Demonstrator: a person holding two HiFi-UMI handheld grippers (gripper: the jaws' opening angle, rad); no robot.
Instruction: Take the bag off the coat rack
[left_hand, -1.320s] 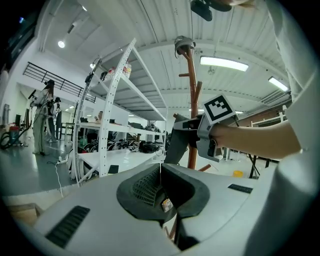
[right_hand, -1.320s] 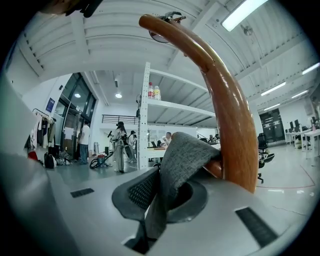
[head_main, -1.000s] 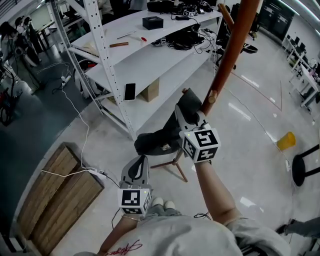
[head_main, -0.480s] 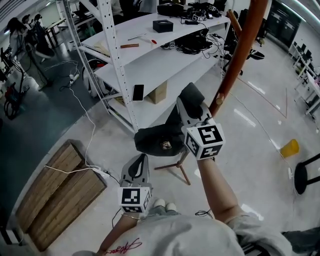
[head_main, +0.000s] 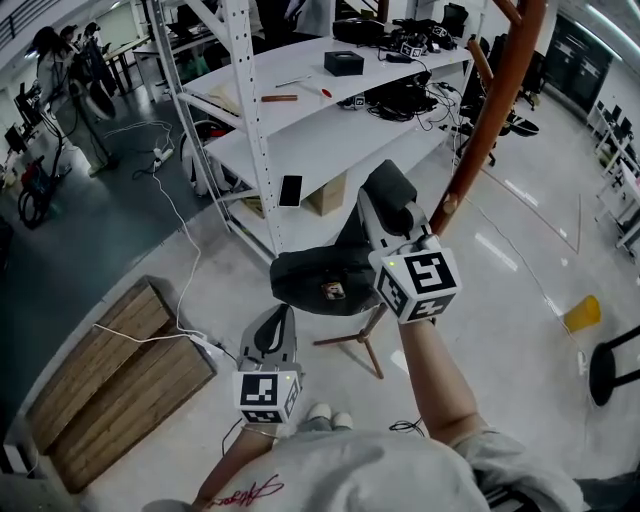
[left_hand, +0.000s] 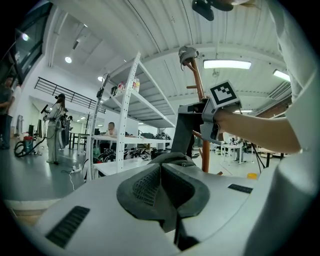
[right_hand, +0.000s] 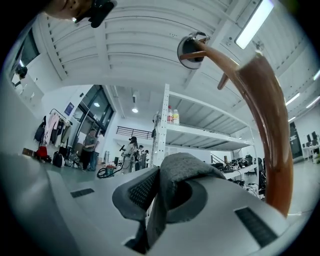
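Note:
My right gripper (head_main: 388, 200) is shut on the dark strap (right_hand: 187, 167) of the black bag (head_main: 318, 283), which hangs below it, above the floor. It is held up just left of the brown wooden coat rack (head_main: 497, 110), close to a lower peg (head_main: 447, 206); whether the strap still loops any peg I cannot tell. The right gripper view has the strap folded between the jaws, with the rack's pole (right_hand: 270, 125) rising at right. My left gripper (head_main: 279, 322) stays low and to the left, shut and empty. Its own view shows the closed jaws (left_hand: 167, 185), the bag's strap (left_hand: 186, 132) and the rack (left_hand: 199, 95) ahead.
White metal shelving (head_main: 300, 130) with cables, tools and a black box stands behind the bag. Wooden boards (head_main: 110, 375) lie on the floor at left, with a white cable and power strip (head_main: 205, 347). A yellow cup (head_main: 583, 312) and a black stool (head_main: 612, 358) are at right. People stand far left.
My right gripper has risen with the bag and drawn a little left of the rack's pole. The left gripper has barely shifted.

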